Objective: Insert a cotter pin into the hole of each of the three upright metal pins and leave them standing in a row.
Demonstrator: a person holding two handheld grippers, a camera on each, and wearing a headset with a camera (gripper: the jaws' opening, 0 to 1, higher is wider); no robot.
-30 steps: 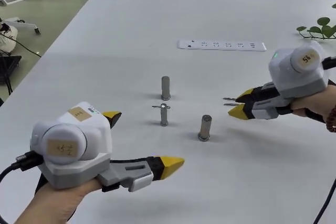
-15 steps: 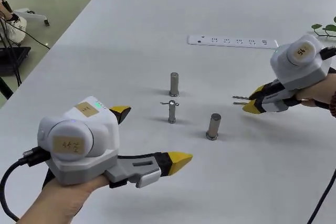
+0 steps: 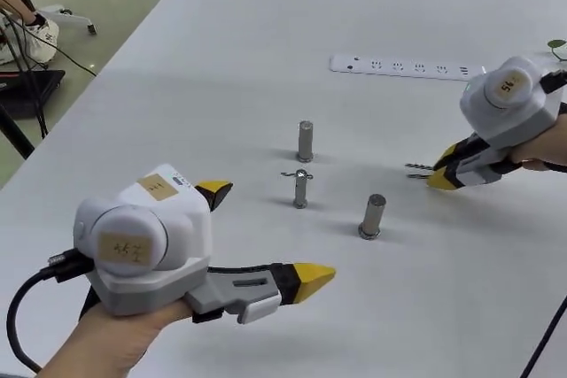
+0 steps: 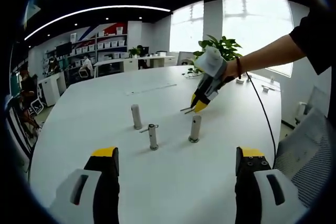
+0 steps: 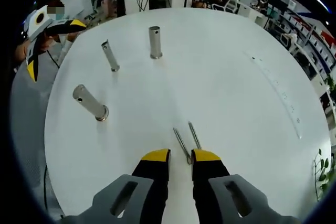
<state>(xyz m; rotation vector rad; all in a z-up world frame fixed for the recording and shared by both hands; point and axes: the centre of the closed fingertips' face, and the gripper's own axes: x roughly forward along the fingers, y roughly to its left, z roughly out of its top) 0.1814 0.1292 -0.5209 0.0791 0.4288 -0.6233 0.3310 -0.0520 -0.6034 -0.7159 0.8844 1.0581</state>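
Observation:
Three upright metal pins stand on the white table [image 3: 221, 59]: a far pin [image 3: 305, 141], a middle pin [image 3: 300, 189] with a cotter pin through its top, and a near right pin [image 3: 373, 217] that is bare. To their right, my right gripper [image 3: 440, 175] is shut on a loose cotter pin [image 3: 417, 170], whose legs point left at the pins. Its own view shows that cotter pin [image 5: 186, 141] between the jaws of the right gripper [image 5: 181, 157], with the bare pin [image 5: 90, 103] ahead on the left. At the near left, my left gripper [image 3: 266, 234] is open and holds nothing; its own view looks over the left gripper [image 4: 178, 156] at the pins [image 4: 153, 136].
A white power strip [image 3: 407, 67] lies beyond the pins. Plant leaves [image 3: 558, 44] show at the far right edge. The table's left edge [image 3: 80, 112] drops to the floor, with chairs and cables beside it.
The head camera has shifted, so everything sits slightly further right in the picture. The right gripper with its cotter pin has drawn slightly away from the pins. The left gripper stays open.

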